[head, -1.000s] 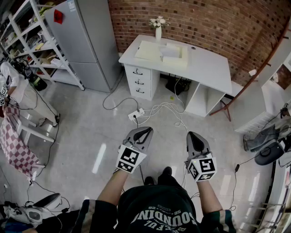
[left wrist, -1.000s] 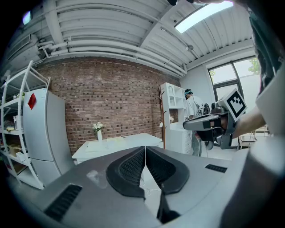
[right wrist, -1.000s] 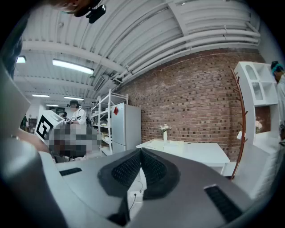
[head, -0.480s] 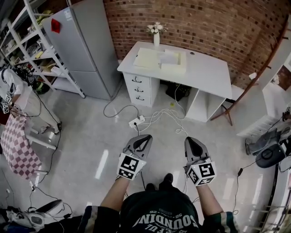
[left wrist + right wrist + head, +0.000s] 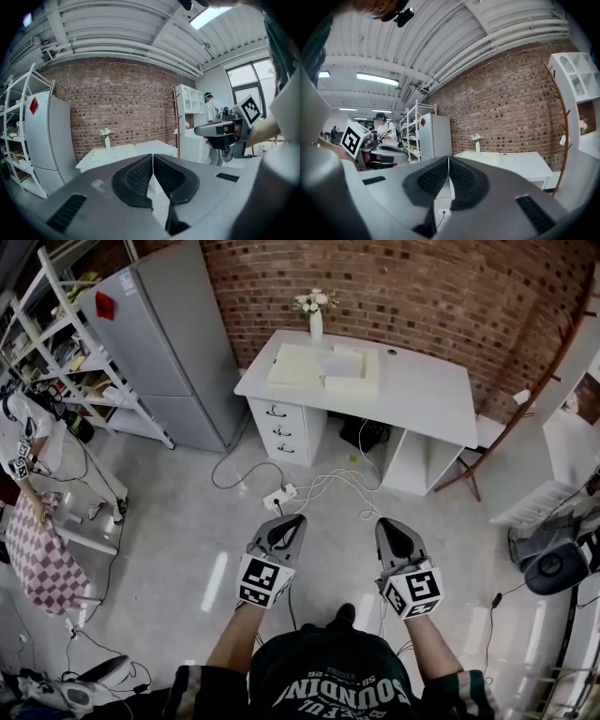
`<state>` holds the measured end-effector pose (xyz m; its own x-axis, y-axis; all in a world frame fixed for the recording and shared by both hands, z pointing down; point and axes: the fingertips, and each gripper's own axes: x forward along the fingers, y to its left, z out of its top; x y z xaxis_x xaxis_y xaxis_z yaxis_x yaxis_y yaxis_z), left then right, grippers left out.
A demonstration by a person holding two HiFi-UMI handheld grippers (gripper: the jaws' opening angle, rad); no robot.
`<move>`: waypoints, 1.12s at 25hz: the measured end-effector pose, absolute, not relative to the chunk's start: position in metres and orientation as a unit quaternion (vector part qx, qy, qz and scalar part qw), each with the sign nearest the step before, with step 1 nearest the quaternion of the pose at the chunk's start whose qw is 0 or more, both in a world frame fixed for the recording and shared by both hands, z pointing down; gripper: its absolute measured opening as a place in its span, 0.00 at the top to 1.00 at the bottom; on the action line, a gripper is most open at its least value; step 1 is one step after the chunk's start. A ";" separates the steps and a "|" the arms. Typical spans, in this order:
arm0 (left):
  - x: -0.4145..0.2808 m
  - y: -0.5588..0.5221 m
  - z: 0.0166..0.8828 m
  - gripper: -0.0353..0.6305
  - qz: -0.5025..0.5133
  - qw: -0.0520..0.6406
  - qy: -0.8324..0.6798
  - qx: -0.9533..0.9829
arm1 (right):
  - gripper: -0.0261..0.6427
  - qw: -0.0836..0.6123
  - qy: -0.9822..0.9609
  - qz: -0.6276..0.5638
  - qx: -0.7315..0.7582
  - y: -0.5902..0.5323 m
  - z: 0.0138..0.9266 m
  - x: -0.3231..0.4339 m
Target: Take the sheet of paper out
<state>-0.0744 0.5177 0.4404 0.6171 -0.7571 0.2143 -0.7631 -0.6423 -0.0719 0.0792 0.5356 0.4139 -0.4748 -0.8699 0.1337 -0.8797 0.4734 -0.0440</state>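
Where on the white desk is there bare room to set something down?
The desk's right half is mostly bare, from the paper stack to its right edge. Its left end is crowded: the stack, with the vase behind it. Cables and a power strip clutter the floor in front.

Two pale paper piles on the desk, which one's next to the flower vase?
The thin flat pile at the left end of the desk, above the drawers; the vase stands just behind it. The thicker pile lies further right.
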 end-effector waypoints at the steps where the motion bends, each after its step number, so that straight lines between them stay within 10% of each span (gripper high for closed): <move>1: -0.071 0.514 0.440 0.93 0.113 0.013 -0.424 0.898 | 0.86 0.046 -0.857 0.053 0.510 0.532 0.414 0.083; 28: -0.074 0.354 0.426 0.93 0.085 0.032 -0.446 0.890 | 0.86 0.039 -0.860 0.055 0.507 0.374 0.405 0.089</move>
